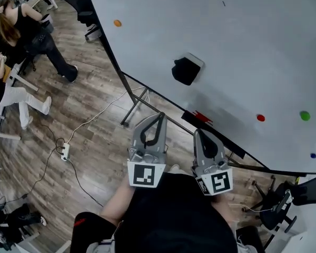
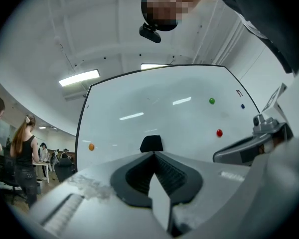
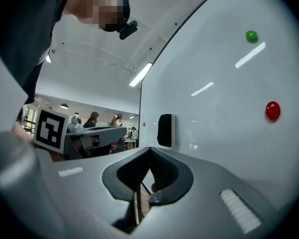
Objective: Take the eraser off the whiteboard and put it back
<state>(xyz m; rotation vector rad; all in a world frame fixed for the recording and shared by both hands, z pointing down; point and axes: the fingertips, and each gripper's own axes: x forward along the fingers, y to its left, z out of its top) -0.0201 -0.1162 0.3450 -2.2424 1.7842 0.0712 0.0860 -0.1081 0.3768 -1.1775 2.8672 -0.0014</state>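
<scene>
The left gripper (image 1: 160,115) and right gripper (image 1: 199,133) sit at lower centre, jaws together and empty. The black eraser (image 1: 186,70) clings to the whiteboard (image 1: 242,36) above them.

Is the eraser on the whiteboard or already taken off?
On the board. The eraser sticks to the whiteboard, apart from the left gripper and right gripper, both shut and empty.

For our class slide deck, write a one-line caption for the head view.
Left tool and right tool, both shut and empty, point toward the black eraser on the whiteboard.
</scene>
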